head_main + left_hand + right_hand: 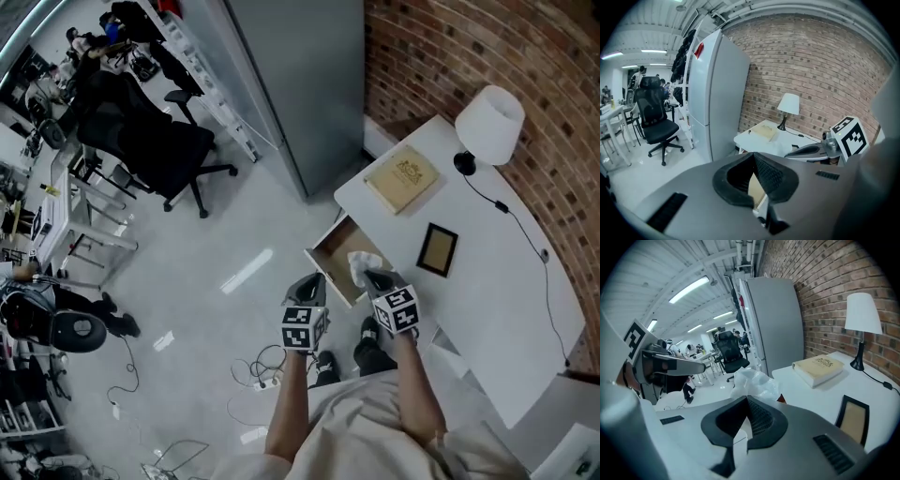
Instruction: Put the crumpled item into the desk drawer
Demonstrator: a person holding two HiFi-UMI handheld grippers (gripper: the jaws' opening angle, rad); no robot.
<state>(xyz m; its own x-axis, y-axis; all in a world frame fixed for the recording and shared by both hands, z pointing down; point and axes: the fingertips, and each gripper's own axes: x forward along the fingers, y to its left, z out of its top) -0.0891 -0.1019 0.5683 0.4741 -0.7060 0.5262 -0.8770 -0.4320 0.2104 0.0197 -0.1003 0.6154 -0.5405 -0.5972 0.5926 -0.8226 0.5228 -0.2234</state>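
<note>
A black office chair [150, 141] stands on the pale floor at the far left, and a tall grey cabinet [291, 75] rises beside the white desk [487, 281]. In the left gripper view a small red sticker [698, 50] shows on the cabinet's upper door, its print too small to read.

The left gripper [312, 281] hangs just off the drawer's [336, 248] front left corner. Its jaws are closed tip to tip with nothing between them. Its marker cube [303, 326] bears black-and-white square patterns and no words.

The drawer is pulled out from the desk's front edge, showing its bare wooden bottom. The crumpled item [361, 265], a white wad of thin wrinkled material, is at the drawer's right side, above the inside. The right gripper [373, 277] holds it, jaws pinched on its lower part while the rest bulges out past the tips.

On the desk, a tan book [401, 178] lies flat near the end closest to the cabinet. Its cover carries a gold emblem and a line of lettering that cannot be read. A dark-framed picture [437, 249] lies flat near the front edge, just right of the drawer. A white-shaded lamp [489, 124] on a black base stands at the back edge by the brick wall [525, 56], and its black cable [525, 230] trails along the desk toward the right end.
</note>
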